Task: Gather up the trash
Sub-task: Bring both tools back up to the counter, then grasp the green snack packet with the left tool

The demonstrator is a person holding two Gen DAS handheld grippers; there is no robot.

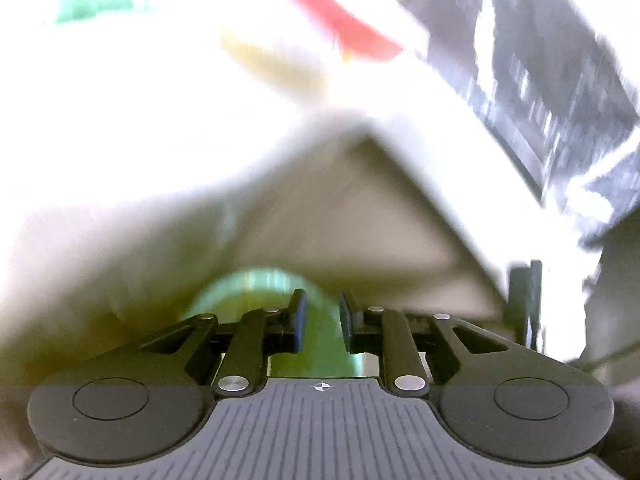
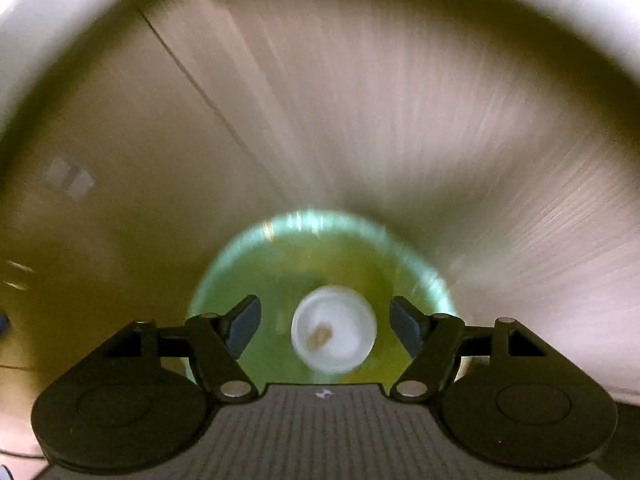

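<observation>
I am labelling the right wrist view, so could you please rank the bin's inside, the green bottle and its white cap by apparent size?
1. Bin's inside
2. Green bottle
3. White cap
The bottle is nearer the camera, so it looks enlarged.

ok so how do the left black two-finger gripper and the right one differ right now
Jaws: the left black two-finger gripper stands narrow, the right black two-finger gripper wide.
Load: the left's pads seem clamped on a blurred green translucent item; the right's stand clear of the white-capped green plastic bottle.
Shared: both face a white-rimmed, brown-walled container.
</observation>
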